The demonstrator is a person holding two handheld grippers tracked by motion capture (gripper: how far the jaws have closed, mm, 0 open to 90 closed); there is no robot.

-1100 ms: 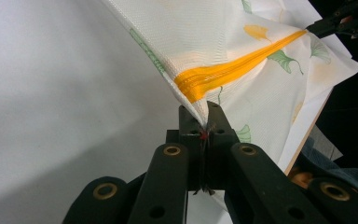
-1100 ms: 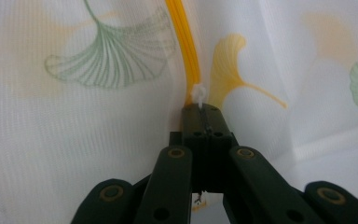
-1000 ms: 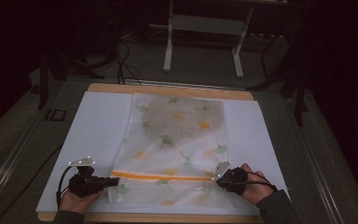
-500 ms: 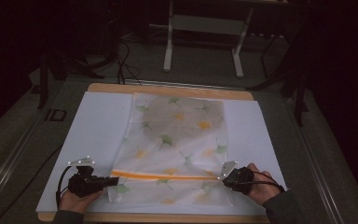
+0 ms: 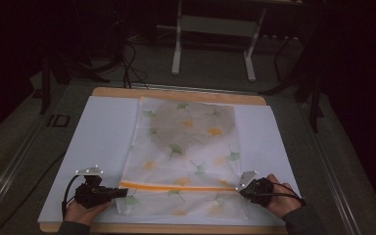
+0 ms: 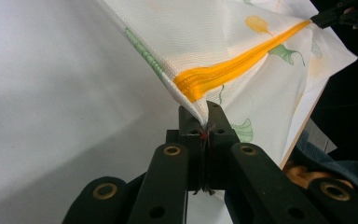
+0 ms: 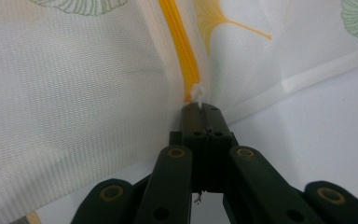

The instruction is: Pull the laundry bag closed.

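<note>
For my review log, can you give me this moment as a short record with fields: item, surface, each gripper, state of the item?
item: white mesh zipper bag with ginkgo-leaf print and an orange zipper
surface: white sheet on a wooden board
left gripper: shut on the bag's corner at the zipper's end
right gripper: shut on the white zipper pull
state: zipper line stretched straight between both grippers
</note>
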